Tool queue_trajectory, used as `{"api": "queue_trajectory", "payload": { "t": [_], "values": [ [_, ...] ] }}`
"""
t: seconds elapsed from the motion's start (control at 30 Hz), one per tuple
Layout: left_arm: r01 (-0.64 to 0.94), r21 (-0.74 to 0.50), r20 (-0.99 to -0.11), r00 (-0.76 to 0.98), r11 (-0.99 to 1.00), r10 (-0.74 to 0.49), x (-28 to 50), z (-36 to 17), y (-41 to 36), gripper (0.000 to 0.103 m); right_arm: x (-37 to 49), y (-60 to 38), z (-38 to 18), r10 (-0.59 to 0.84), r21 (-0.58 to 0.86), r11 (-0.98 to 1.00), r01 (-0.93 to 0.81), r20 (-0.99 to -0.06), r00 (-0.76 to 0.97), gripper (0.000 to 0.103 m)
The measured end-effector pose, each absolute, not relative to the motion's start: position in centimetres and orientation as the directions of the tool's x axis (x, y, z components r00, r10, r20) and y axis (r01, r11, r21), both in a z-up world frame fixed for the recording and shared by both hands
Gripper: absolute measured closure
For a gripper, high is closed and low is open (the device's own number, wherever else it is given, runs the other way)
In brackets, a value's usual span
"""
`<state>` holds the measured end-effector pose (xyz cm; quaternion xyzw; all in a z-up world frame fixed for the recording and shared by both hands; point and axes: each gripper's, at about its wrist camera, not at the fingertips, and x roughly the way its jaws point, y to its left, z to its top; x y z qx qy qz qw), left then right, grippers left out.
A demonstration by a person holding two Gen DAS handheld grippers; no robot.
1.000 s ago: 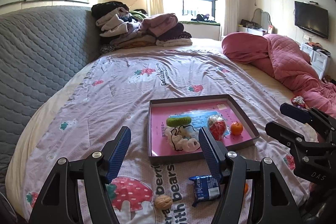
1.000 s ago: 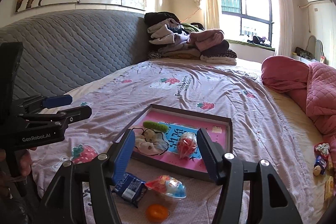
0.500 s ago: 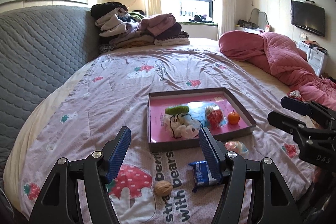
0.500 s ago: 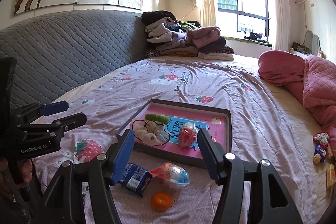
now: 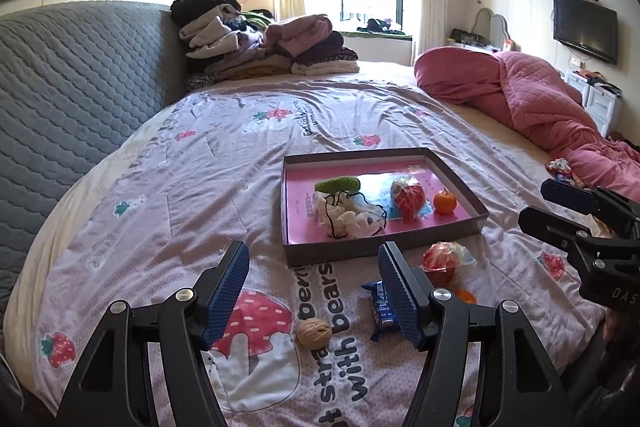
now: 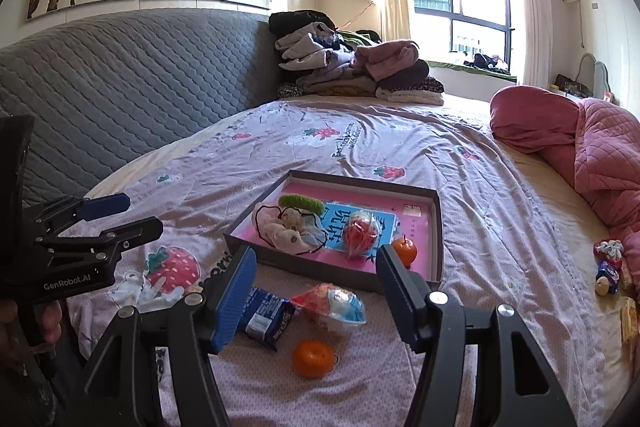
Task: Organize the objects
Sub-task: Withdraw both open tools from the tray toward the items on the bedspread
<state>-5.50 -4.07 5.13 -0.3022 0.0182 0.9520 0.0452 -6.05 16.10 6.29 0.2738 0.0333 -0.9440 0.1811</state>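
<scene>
A pink-lined box lid (image 5: 460,227) (image 6: 435,227) lies on the bed and holds a green roll (image 5: 338,183), a white cloth bundle (image 5: 352,217), a red net bag (image 5: 408,199) and a small orange (image 5: 445,202). On the sheet in front of it lie a walnut (image 5: 314,333), a blue snack packet (image 5: 382,307) (image 6: 266,317), a jelly cup (image 5: 446,259) (image 6: 334,305) and an orange (image 6: 313,358). My left gripper (image 5: 314,291) is open above the walnut. My right gripper (image 6: 316,295) is open above the jelly cup and packet.
A grey quilted headboard (image 5: 72,87) runs along the left. Folded clothes (image 5: 260,43) are stacked at the far end of the bed. A pink quilt (image 5: 540,107) lies bunched on the right, with small toys (image 6: 608,263) beside it.
Both grippers have pulled back and up from the box lid, so the loose items in front of it show more fully. Both stay open.
</scene>
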Motion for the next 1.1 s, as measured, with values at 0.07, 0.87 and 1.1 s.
{"api": "queue_trajectory", "payload": {
  "t": [0.07, 0.87, 1.1],
  "values": [
    [-0.098, 0.010, -0.581, -0.811, -0.995, 0.074, -5.4, 4.9, -4.1, 0.035, -5.9, 16.0, 6.2, -0.320, 0.033, -0.933, 0.359, -0.532, -0.784, 0.041],
    [-0.171, 0.050, -0.654, -0.750, -0.984, 0.097, -4.6, 1.5, -1.2, 0.035, -5.1, 16.3, 3.7, -0.293, 0.026, -0.938, 0.346, -0.593, -0.750, 0.041],
    [-0.161, 0.054, -0.679, -0.730, -0.986, 0.082, -4.7, -0.1, -1.3, 0.035, -4.8, 15.7, 2.3, -0.283, 0.010, -0.935, 0.354, -0.620, -0.731, 0.041]
  ]
}}
